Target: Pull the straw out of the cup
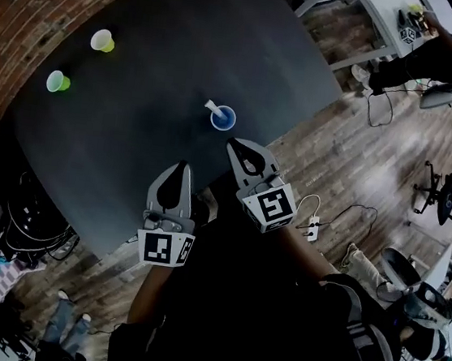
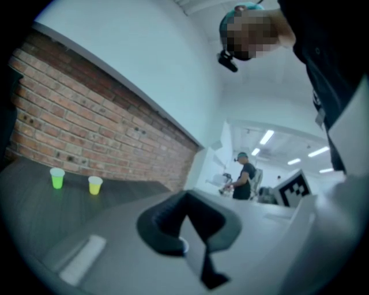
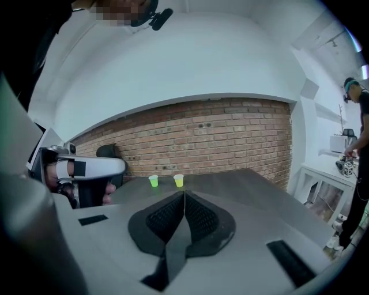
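Low at frame centre, the left gripper and the right gripper are held with fingers closed on nothing. Just above the right gripper, the blue cup is seen upright on the dark worktop, its white straw leaning to the upper left; a green cup and a yellow cup are set at upper left.

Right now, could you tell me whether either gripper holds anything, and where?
Nothing is held: left gripper and right gripper are both shut and empty; the straw sits in the blue cup.
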